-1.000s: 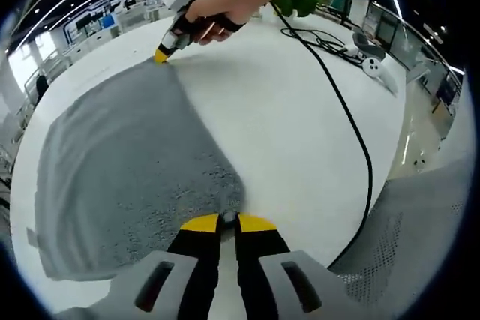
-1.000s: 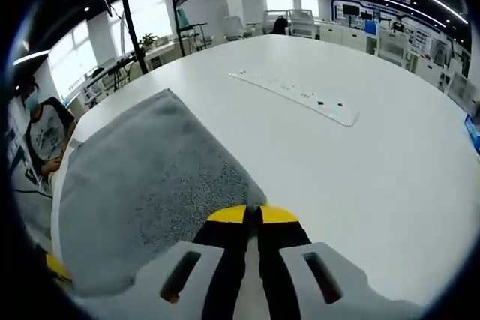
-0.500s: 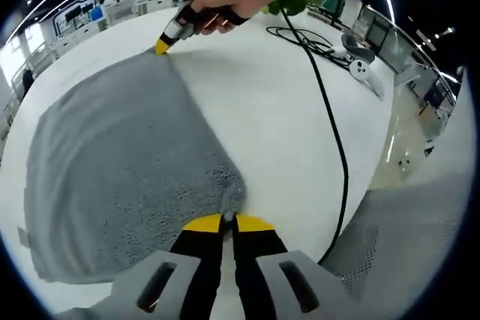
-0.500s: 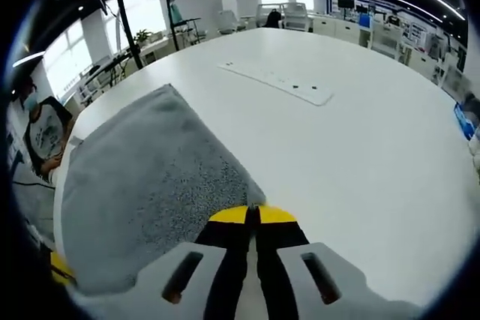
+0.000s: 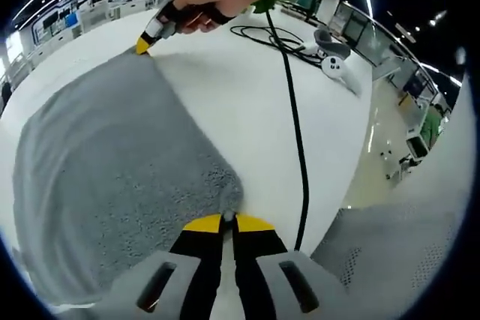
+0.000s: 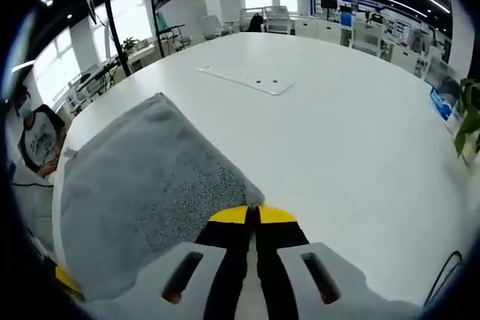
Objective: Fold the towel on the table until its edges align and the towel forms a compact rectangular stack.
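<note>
While the grey towel (image 5: 112, 162) lies spread flat on the white table (image 5: 240, 103), I'd say the folding has barely started, every fold is still to go. Left gripper (image 5: 228, 220) is pinched tight on one near corner, right gripper (image 6: 253, 213) clamps another corner, jaws closed with cloth between them.
</note>
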The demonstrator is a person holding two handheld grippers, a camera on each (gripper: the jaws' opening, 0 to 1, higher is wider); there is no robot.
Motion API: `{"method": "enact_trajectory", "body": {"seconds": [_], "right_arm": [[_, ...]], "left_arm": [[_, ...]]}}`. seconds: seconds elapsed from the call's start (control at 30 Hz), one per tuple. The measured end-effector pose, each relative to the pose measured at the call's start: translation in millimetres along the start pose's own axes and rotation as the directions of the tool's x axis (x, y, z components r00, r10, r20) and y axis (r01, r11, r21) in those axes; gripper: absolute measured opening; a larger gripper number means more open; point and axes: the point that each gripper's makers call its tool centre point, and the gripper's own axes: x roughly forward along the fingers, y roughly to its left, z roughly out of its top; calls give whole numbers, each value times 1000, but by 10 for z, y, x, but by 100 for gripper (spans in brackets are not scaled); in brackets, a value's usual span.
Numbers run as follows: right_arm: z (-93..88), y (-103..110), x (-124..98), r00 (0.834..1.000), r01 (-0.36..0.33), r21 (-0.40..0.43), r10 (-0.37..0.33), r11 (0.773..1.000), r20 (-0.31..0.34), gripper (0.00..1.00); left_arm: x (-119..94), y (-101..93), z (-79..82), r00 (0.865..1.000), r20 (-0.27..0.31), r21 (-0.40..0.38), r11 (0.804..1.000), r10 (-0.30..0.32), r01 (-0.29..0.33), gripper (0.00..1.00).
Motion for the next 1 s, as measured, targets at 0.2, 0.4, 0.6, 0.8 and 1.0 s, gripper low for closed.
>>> {"method": "enact_trajectory", "body": {"seconds": [0.2, 0.4, 0.6, 0.8, 1.0], "right_arm": [[-63, -146, -150, 1000, 29, 0, -29, 1000, 8, 0], [6, -264, -184, 998, 48, 4, -48, 999, 31, 0], [183, -264, -287, 996, 62, -3, -61, 998, 68, 0], [376, -247, -281, 992, 64, 10, -64, 998, 106, 0], [507, -203, -295, 989, 70, 13, -71, 997, 128, 0]], "left_arm": [[126, -150, 122, 999, 20, -4, 999, -50, 50, 4], [147, -245, 240, 997, 49, 32, 998, -62, 61, 4], [69, -205, 435, 991, 127, 59, 998, -42, 35, 3], [-157, -100, 646, 980, 201, 74, 997, -6, -9, 3], [-368, -6, 779, 968, 251, 69, 997, 13, -31, 3]]}}
